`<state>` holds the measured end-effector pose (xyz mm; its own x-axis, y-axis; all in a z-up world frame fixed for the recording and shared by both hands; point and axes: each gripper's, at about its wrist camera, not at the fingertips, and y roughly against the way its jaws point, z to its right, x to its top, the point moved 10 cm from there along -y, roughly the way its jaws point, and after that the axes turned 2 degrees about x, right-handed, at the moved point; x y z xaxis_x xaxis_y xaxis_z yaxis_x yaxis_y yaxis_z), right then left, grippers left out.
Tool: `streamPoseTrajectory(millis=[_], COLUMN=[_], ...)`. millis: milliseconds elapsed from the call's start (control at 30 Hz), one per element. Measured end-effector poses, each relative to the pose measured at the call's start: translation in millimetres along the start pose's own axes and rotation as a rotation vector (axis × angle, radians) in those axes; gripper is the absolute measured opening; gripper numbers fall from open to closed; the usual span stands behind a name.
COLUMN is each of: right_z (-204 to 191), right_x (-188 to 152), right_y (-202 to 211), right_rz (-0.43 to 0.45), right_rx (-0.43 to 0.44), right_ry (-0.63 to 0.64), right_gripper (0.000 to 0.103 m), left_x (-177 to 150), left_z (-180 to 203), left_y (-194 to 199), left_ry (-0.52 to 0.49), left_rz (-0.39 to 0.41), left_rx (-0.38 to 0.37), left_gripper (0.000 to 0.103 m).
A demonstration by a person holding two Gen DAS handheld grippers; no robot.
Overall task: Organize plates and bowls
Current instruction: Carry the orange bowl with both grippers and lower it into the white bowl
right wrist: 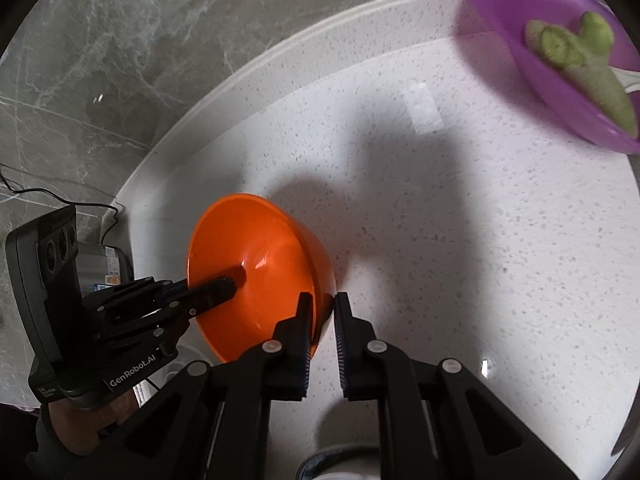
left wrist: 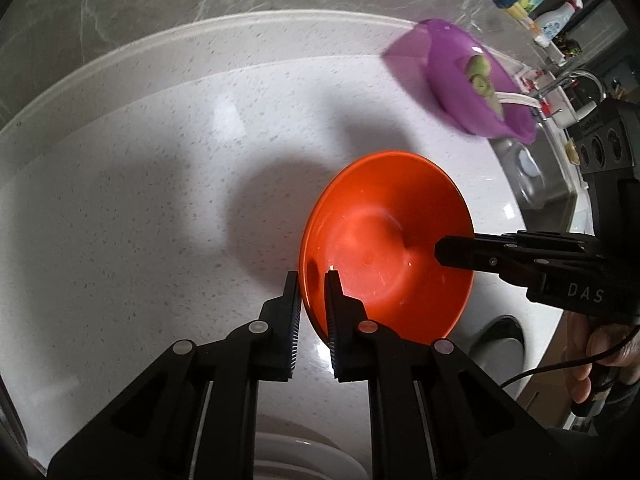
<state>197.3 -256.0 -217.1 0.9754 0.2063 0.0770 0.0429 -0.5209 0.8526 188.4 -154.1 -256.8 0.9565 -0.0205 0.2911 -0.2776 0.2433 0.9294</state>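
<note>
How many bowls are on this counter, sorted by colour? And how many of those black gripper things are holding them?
Orange bowl: 1, its rim pinched by both the left gripper and the right gripper
Purple bowl, with green vegetable pieces inside: 1
Grippers: 2
Total: 2 bowls, 2 grippers

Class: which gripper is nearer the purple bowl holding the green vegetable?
Right, as a judgement. The right gripper clamps the orange bowl's rim on the side facing the purple bowl; the left gripper clamps the opposite rim.
</note>
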Motion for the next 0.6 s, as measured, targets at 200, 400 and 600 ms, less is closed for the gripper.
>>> streamPoseTrajectory(millis=[200,400,600], right_z=[3,7,17], right_x=[-8,-39,-88], right_y=[35,75,100], right_rz=[0.036,0.063,0.06], right_rx=[0.004,-0.01,-0.01], right_ry=[-0.005,0.007,-0.015], right_gripper=[0.013,0.013,0.013], left_x=[-4,-28,-68], left_z=[30,73,114], left_y=[24,51,61], left_ry=[-0.032,-0.067,-0.098], left_rz=[0.02,0.034,0.026], left_rx=[-0.026,-0.07,-0.107], left_gripper=[0.011,0.011,0.011])
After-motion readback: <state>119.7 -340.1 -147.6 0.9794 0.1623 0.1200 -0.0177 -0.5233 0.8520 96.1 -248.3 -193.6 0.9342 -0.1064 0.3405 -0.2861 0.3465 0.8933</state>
